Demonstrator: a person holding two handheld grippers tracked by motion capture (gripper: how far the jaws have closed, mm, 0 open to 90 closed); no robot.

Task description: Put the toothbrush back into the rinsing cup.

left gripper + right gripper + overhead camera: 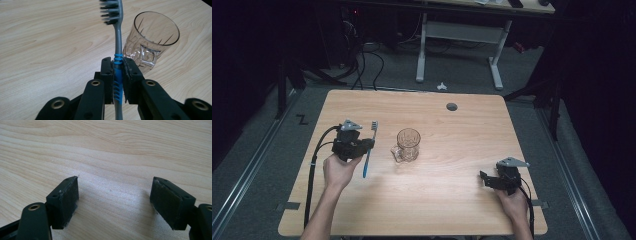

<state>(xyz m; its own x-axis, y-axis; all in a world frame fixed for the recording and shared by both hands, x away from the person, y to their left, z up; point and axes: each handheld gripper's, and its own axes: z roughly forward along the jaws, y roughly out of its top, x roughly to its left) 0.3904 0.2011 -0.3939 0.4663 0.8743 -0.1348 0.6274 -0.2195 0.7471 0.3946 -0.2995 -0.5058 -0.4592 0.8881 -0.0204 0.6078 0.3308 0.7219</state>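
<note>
The toothbrush (118, 37) is clamped in the left gripper (117, 75), at its blue grip, just left of the glass (408, 144) on the worktop (452, 200). It has a grey neck, dark bristles on top and a blue handle. The left hand (339, 170) holds it up above the wood. The right gripper (113, 202) rests low near the right edge, jaws wide apart, holding nothing.

No legible txt, labels, brands or nos. on any obj. in view
</note>
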